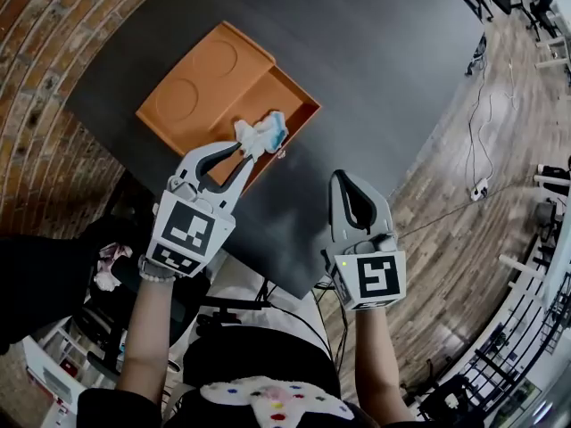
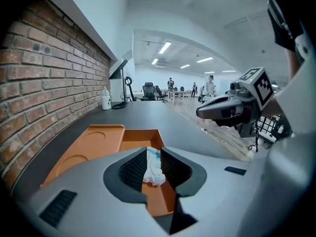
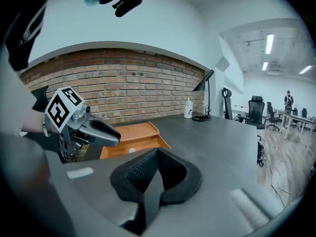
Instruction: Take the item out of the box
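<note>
Left gripper [image 1: 234, 152] reaches over the near edge of the orange box [image 1: 187, 87], its jaws partly apart, and a crumpled white-and-blue item [image 1: 263, 132] shows in the gap between them. The item lies inside the box's open compartment, close to the near wall, and the pads are not clamped on it; whether either pad brushes it cannot be told. Beside that compartment the box's flat orange lid lies open toward the brick wall [image 1: 36, 78], with two round recesses in its surface. The box sits on a dark grey table [image 1: 375, 78], near the edge closest to the person. Right gripper [image 1: 343, 178] hangs to the right of the box, well apart from it, above the table's near edge, with its jaws closed together and nothing between them.
</note>
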`<state>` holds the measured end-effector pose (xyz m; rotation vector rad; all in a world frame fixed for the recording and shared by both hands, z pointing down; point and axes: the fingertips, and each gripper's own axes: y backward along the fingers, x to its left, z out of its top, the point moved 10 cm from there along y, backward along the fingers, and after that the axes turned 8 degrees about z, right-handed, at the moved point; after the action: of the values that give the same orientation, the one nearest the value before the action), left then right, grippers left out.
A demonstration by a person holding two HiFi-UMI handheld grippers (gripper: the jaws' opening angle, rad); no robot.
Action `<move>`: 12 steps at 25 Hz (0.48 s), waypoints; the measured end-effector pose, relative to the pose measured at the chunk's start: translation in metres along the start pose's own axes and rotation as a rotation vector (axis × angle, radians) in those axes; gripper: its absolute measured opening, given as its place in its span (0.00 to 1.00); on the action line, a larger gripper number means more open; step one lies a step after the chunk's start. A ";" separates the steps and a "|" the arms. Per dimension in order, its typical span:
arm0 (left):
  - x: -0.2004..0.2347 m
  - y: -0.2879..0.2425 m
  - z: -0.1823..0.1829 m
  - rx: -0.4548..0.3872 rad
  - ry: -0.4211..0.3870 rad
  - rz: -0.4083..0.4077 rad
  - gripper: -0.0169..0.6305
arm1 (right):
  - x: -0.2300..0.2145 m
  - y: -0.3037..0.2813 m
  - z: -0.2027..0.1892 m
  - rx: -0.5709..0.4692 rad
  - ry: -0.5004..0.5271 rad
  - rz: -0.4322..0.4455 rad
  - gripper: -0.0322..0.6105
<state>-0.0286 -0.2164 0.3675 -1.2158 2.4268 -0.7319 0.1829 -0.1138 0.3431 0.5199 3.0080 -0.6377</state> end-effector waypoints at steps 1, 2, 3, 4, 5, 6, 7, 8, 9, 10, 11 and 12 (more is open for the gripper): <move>-0.001 -0.005 -0.001 0.017 -0.008 -0.004 0.14 | 0.000 0.002 0.001 -0.007 -0.007 -0.007 0.06; -0.002 -0.011 -0.002 0.035 -0.019 -0.006 0.14 | 0.000 0.003 0.001 -0.013 -0.014 -0.014 0.06; -0.003 -0.016 -0.002 0.053 -0.030 -0.008 0.14 | 0.000 0.004 0.001 -0.015 -0.020 -0.020 0.06; -0.003 -0.021 -0.002 0.069 -0.041 -0.011 0.16 | -0.001 0.006 0.000 -0.014 -0.025 -0.025 0.06; -0.004 -0.026 -0.001 0.081 -0.051 -0.016 0.17 | -0.001 0.008 -0.001 -0.012 -0.028 -0.028 0.06; -0.004 -0.031 0.000 0.090 -0.060 -0.021 0.18 | -0.001 0.009 -0.002 -0.009 -0.031 -0.031 0.06; -0.005 -0.035 0.001 0.100 -0.069 -0.025 0.18 | -0.001 0.011 -0.003 -0.006 -0.034 -0.033 0.06; -0.005 -0.039 0.001 0.112 -0.078 -0.028 0.19 | -0.001 0.013 -0.005 -0.003 -0.037 -0.036 0.06; -0.005 -0.044 0.001 0.126 -0.087 -0.026 0.19 | 0.000 0.014 -0.006 0.000 -0.040 -0.038 0.06; -0.005 -0.048 0.001 0.142 -0.097 -0.022 0.19 | 0.000 0.015 -0.008 0.003 -0.043 -0.039 0.06; -0.004 -0.053 0.001 0.157 -0.107 -0.017 0.19 | -0.001 0.015 -0.010 0.006 -0.044 -0.042 0.06; -0.004 -0.058 0.001 0.172 -0.116 -0.014 0.19 | -0.001 0.015 -0.011 0.006 -0.046 -0.045 0.06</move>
<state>0.0110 -0.2427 0.4007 -1.1748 2.2147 -0.8307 0.1896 -0.0965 0.3477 0.4328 2.9829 -0.6528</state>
